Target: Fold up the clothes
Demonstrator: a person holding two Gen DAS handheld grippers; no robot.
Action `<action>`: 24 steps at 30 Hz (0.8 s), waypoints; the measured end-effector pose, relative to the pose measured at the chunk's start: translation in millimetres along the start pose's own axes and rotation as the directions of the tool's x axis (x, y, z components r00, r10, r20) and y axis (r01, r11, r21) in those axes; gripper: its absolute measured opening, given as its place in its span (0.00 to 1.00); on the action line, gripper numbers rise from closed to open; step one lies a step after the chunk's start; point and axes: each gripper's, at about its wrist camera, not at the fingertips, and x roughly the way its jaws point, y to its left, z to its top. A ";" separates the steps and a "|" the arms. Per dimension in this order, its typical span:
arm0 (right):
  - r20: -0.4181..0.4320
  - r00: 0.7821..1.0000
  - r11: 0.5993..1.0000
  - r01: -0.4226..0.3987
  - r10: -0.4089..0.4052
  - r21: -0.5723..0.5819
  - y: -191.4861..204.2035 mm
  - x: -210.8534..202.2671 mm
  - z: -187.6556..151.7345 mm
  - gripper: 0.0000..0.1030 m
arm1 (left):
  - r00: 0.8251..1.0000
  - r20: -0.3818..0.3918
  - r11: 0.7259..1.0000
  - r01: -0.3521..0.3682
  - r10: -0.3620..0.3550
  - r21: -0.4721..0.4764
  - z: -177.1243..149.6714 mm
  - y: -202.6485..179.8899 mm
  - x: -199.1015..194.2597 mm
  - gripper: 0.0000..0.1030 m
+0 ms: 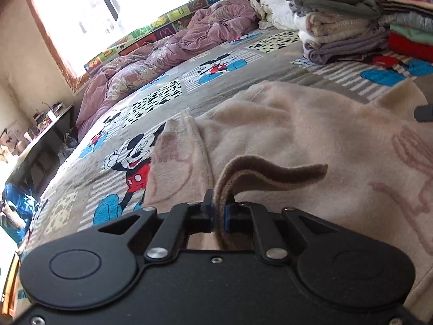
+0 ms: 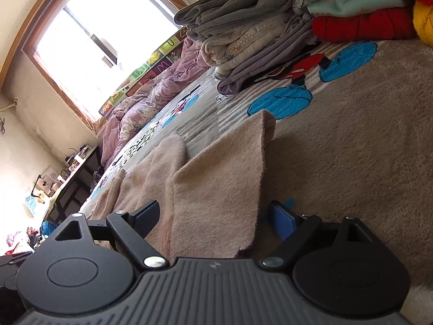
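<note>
Firmly pinched in the left gripper [image 1: 219,211] is the brown-trimmed edge of a fleecy pink garment [image 1: 284,140], spread on the cartoon-printed bedspread [image 1: 167,92]. The right gripper [image 2: 219,216] is spread wide, a raised flap between its untouching fingers. Folded stacks [image 2: 251,27] sit toward the bed's far edge; a window [image 1: 108,8] is seen beyond.

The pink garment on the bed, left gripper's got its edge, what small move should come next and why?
Probably close the right gripper on the flap of the pink garment standing between its open jaws. The left gripper is already clamped on the brown-trimmed edge, so both sides would then be held and ready to lift for a fold.
</note>
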 end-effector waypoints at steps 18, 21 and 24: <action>0.020 0.999 0.993 0.040 -0.038 -0.113 10.7 0.4 -10.6 0.82 | 0.996 -0.093 0.616 -0.071 -0.004 -0.785 -119.1 257.3 16.5 0.05; 0.025 0.999 0.993 0.040 -0.038 -0.108 9.8 0.1 -10.4 0.82 | 0.989 -0.148 0.606 -0.109 -0.015 -0.788 -136.0 264.1 33.0 0.07; 0.029 0.999 0.993 0.048 -0.045 -0.109 9.7 -0.3 -10.8 0.80 | 0.972 -0.228 0.590 -0.215 0.053 -0.778 -142.6 267.0 37.2 0.17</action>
